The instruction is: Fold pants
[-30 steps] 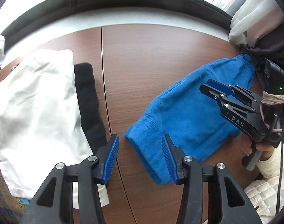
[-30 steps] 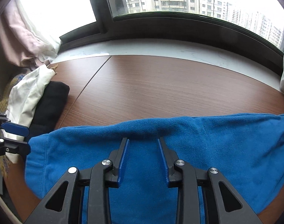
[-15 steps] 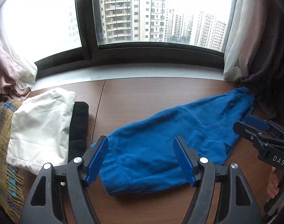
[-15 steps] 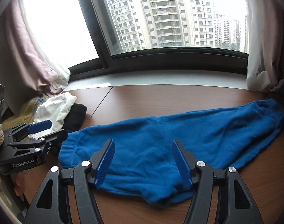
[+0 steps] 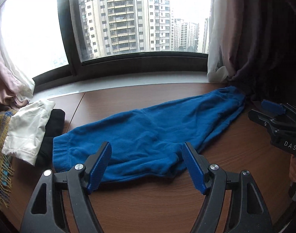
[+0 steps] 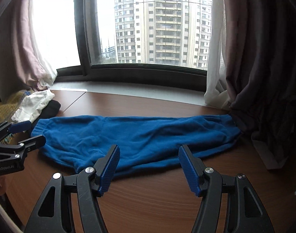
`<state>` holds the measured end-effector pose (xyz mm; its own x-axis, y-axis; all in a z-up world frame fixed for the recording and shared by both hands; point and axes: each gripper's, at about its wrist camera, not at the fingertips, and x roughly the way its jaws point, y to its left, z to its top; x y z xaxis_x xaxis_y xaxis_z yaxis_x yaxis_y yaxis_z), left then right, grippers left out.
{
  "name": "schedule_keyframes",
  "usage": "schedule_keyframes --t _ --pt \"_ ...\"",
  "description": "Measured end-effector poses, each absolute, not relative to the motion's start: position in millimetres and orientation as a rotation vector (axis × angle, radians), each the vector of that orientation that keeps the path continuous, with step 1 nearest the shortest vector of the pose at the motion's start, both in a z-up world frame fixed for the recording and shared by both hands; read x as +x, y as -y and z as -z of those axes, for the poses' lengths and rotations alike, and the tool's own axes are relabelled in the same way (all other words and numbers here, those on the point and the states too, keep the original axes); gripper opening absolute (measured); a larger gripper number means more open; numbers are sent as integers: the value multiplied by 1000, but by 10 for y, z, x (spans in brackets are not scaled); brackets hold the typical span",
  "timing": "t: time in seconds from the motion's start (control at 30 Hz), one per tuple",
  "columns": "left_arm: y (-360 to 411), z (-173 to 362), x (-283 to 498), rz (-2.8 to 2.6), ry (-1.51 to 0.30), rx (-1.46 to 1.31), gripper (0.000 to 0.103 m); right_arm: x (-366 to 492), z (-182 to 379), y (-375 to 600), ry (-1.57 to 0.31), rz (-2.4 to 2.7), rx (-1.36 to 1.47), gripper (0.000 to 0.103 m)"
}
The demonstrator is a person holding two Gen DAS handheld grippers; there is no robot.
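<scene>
We see the wooden table (image 5: pixel 148 203) under the window (image 6: pixel 157 23), with the blue fleece pants (image 5: pixel 148 132) lying along it, folded lengthwise, their far end by the dark curtain (image 6: pixel 264 68). Beside the pants' waistband sits a white garment (image 5: pixel 27 128) over a black one (image 5: pixel 54 124). Our left gripper (image 5: pixel 147 167) and right gripper (image 6: pixel 148 167) both gape wide, holding nothing, near the pants' front edge.

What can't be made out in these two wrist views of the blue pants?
- Blue pants, both views: already folded lengthwise or not; only the top layer shows.
- Far cuff, right wrist view: it ends at the dark curtain.
- Black garment, left wrist view: mostly under the white cloth.
</scene>
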<state>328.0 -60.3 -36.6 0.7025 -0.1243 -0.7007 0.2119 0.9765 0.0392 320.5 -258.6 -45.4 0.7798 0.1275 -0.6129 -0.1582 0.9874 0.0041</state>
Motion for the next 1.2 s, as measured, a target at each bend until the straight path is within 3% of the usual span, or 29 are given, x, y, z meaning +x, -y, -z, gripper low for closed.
schedule_keyframes --t 0.23,0.57,1.0,1.2 --pt "1351 474 3287 166 -782 103 74 3270 515 3107 -624 -201 -279 61" --pt "2288 613 3501 242 -620 258 74 3613 723 3569 -506 -335 -563 55" --pt "2752 1271 4112 286 -789 366 55 4201 1373 3664 -496 -510 -757 40" --pt "2760 1489 4274 281 -860 390 54 4329 1578 3589 -510 -559 -795 40"
